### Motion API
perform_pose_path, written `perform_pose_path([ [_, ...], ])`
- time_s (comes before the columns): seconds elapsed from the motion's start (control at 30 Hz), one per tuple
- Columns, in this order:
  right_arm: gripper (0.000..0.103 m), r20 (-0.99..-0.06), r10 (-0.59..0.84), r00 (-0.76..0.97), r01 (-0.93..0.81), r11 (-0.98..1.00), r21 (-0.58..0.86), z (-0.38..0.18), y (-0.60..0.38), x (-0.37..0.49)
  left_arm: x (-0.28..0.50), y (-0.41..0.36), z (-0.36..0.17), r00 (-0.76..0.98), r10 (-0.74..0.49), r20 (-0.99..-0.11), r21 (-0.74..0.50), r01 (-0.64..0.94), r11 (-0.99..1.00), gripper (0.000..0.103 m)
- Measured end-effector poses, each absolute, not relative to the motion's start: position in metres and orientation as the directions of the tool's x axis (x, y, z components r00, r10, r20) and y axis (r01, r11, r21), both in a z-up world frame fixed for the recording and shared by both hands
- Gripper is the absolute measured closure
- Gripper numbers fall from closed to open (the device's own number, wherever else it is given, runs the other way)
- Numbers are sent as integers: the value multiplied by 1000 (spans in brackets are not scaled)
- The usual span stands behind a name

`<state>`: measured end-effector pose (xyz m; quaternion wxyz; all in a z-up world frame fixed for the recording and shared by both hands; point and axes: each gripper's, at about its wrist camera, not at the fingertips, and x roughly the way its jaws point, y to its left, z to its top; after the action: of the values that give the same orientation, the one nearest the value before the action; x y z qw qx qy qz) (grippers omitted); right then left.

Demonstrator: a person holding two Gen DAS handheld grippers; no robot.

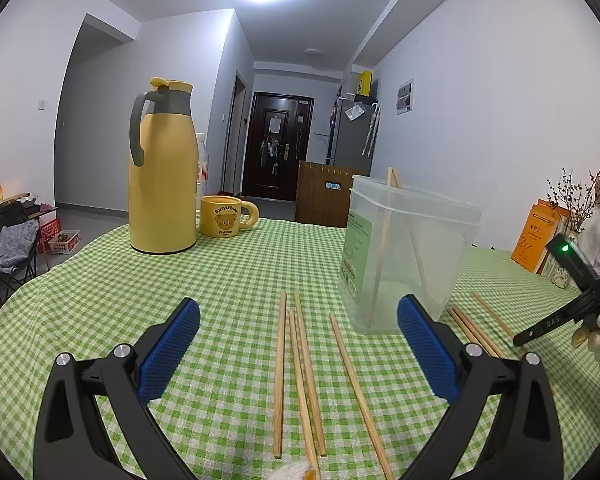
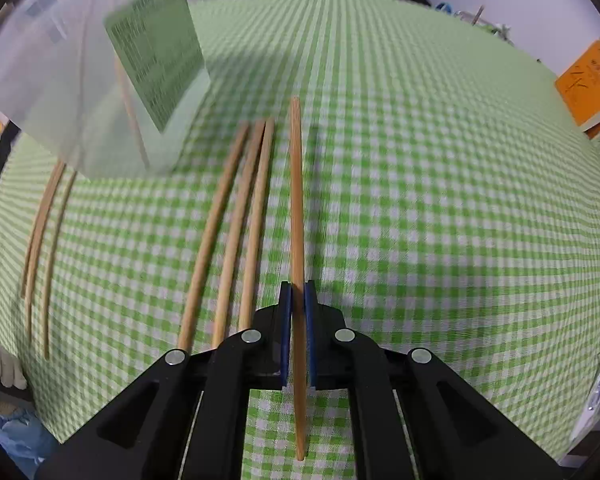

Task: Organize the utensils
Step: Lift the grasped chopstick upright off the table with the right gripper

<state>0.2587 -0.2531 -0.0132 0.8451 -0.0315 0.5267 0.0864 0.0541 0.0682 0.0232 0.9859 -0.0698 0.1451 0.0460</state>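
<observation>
Right gripper point(image 2: 298, 292) clamps one chopstick point(image 2: 296, 200) for the clear container point(image 1: 408, 248), while left gripper point(image 1: 298, 312) hovers open, idle.

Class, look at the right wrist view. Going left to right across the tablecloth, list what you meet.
Two loose chopsticks → clear container → three chopsticks side by side → single chopstick clamped in the right gripper → orange book at the far right edge.
</observation>
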Motion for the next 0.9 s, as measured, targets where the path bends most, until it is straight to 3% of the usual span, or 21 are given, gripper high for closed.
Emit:
perform_pose_path([
  [0.27, 96, -759, 164, 630, -196, 979, 50, 17, -256, 221, 57, 68, 22, 949, 79, -304, -118, -120, 986, 7],
  [0.37, 96, -668, 179, 722, -201, 979, 45, 29, -254, 204, 58, 66, 21, 947, 80, -310, -111, -120, 986, 7],
  [0.63, 96, -318, 180, 931, -182, 983, 23, 47, -240, 144, 59, 62, 20, 945, 85, -315, -87, -118, 989, 7],
  [0.9, 96, -109, 143, 984, -141, 990, 28, 36, -237, 114, 60, 57, 19, 942, 83, -325, -68, -111, 991, 7],
])
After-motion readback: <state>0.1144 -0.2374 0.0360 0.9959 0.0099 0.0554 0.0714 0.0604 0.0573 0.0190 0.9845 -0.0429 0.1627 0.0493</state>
